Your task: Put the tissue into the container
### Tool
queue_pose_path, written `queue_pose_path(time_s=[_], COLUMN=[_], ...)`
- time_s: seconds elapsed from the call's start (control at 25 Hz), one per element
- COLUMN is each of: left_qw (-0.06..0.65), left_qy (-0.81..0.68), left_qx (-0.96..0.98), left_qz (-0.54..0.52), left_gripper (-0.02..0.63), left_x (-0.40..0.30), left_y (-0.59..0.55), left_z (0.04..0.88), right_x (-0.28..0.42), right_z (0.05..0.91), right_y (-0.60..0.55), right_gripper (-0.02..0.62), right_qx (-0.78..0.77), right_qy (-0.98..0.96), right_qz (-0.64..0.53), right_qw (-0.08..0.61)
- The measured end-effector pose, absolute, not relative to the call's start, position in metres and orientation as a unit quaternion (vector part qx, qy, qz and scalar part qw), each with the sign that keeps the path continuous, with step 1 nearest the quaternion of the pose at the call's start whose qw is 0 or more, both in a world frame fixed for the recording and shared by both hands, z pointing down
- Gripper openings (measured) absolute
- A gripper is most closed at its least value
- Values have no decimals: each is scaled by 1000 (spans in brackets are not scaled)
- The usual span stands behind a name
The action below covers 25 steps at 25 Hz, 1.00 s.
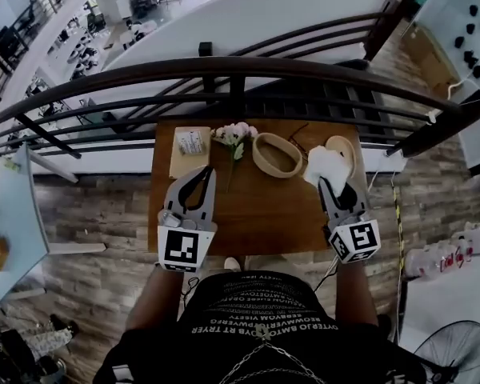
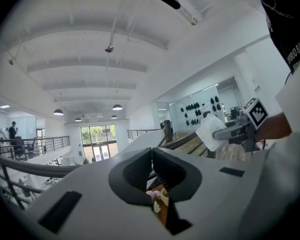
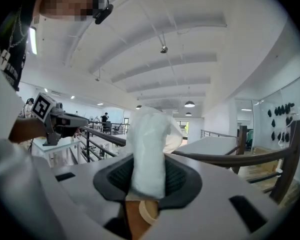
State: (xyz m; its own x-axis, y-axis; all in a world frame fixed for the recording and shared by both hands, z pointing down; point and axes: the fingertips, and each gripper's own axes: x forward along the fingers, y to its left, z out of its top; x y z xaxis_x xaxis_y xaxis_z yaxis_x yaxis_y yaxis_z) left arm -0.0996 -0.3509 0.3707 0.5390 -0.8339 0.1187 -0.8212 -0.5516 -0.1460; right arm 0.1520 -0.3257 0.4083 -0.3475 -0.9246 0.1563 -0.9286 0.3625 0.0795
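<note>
Your right tongs are clamped on the tissue, held up just right of the oval container on the worktop, while your left tongs are closed and empty, so only the drop remains.

Light: bright and even; ceiling lamps glow far off.
Glare: far glass doors are washed out.
Shadows: soft and faint on the wooden table.
Distortion: both gripper views bulge, with black corners; the railing bows in the head view.
Focus: the near tissue looks soft.
</note>
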Motion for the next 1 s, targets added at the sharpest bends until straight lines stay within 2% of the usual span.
queue_pose_path(time_s=[0.4, 0.72, 1.0], left_qw=[1, -21, -55], left_qy=[479, 483, 487], left_qx=[-870, -862, -851], left_qz=[-115, -153, -190], left_gripper=[31, 31, 31], left_x=[-64, -42, -33], left_y=[-417, -455, -463], left_z=[416, 456, 495], right_x=[167, 172, 158], right_z=[515, 634, 730], right_y=[-424, -487, -509], right_gripper=[124, 124, 126], right_qx=[511, 461, 398], right_qy=[-840, -842, -839], right_qz=[76, 146, 177], right_qw=[163, 239, 328])
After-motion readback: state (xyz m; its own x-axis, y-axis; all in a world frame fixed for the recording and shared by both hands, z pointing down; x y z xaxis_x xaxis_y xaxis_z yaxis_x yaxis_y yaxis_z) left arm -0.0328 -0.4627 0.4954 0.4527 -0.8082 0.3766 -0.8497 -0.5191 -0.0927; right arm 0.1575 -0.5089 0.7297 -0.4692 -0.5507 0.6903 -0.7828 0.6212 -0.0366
